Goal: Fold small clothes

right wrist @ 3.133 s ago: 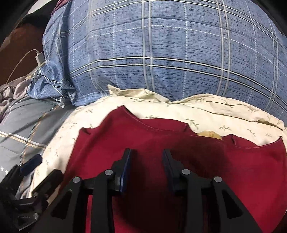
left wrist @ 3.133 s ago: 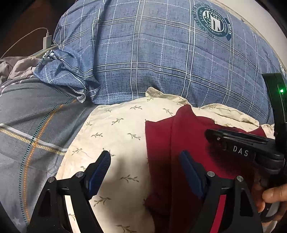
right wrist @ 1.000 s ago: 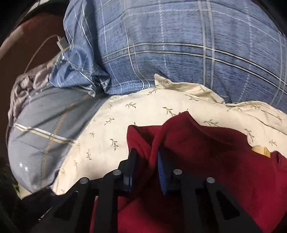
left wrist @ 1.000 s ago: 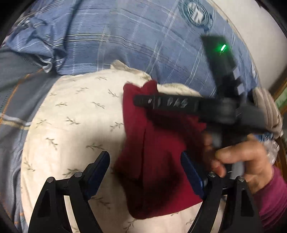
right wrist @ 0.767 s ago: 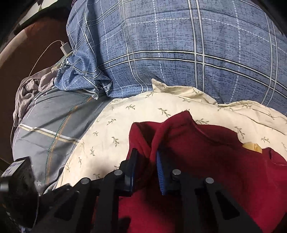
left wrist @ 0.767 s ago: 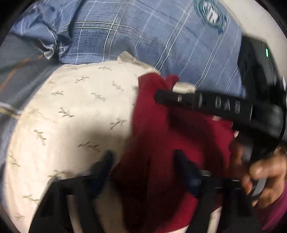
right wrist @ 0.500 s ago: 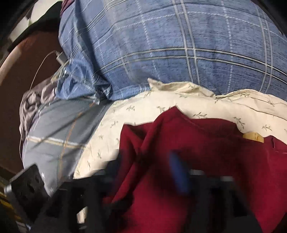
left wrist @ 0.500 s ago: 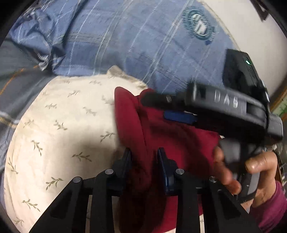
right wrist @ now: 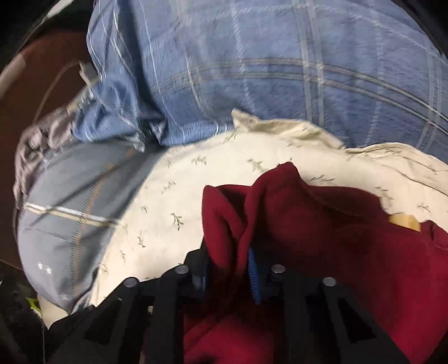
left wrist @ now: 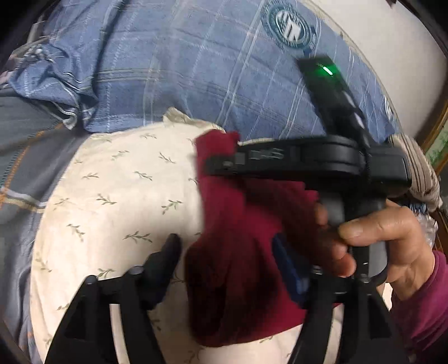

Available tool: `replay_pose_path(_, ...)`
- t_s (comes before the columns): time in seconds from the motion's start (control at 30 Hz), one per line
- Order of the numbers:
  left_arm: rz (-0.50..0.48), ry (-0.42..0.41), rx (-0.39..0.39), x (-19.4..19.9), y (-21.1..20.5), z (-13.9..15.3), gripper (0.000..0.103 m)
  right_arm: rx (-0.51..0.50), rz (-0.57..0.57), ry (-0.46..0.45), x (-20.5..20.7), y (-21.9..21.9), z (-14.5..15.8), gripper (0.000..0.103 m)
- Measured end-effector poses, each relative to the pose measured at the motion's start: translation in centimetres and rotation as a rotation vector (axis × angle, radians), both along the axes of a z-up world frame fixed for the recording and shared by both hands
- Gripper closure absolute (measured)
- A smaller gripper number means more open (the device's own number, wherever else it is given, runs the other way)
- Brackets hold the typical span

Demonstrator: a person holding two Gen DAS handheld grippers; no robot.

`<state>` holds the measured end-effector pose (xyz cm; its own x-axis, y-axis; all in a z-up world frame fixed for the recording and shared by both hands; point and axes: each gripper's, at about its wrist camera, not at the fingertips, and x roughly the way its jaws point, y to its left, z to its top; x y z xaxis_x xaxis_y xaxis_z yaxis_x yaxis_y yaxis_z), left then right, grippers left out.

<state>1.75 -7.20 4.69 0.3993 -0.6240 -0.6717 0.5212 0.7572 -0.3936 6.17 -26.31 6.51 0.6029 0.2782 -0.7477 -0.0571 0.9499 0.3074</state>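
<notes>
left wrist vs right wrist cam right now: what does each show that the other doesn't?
Left wrist only: the person's hand on the right tongs' handle, a green light, the round emblem on the blue plaid bedding, and the left tongs, just reopened and straddling the red garment.

Right wrist only: the right tongs shut on a bunched garment fold, a white charger cable, a tan tag.

Both: red garment, cream leaf-print pillow, blue plaid bedding, grey sheet.

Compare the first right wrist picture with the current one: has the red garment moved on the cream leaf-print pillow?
Yes. The red garment, spread flat across the cream pillow earlier, is now bunched and lifted into a fold, clamped in the right tool; more bare pillow shows on its left.
</notes>
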Motion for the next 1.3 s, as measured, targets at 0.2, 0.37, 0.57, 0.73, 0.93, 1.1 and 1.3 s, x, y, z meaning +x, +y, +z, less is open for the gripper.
replay_pose_path(0.2,0.005,-0.009,0.077,-1.3,-1.8,-0.5,0.022,0.039,-0.002,-0.075,-2.1,-1.3,2.5,0.082)
replay_pose_path(0.37,-0.026,-0.007,0.08,-3.6,-4.3,0.4,0.059,0.062,-0.021,-0.105,-3.9,-3.4,3.2,0.082)
replay_pose_path(0.57,-0.043,-0.06,0.003,-6.6,-6.5,4.1,0.076,0.052,-0.057,-0.151,-7.1,-8.2,5.1,0.083)
replay_pose_path(0.73,-0.153,-0.123,0.012,-9.7,-12.5,6.7,0.077,-0.001,-0.115,-0.202,-9.9,-12.9,7.2,0.084)
replay_pose_path(0.93,-0.277,-0.141,0.026,-11.8,-19.6,6.8,0.077,-0.024,-0.212,-0.207,-13.9,-19.6,6.2,0.084)
replay_pose_path(1.1,-0.338,-0.07,0.052,-12.3,-24.2,3.9,0.076,-0.038,-0.308,-0.128,-14.9,-24.0,1.5,0.084)
replay_pose_path(1.3,-0.403,-0.046,0.126,-13.8,-25.5,1.9,0.061,0.042,-0.379,-0.056,-15.7,-26.0,-2.4,0.07)
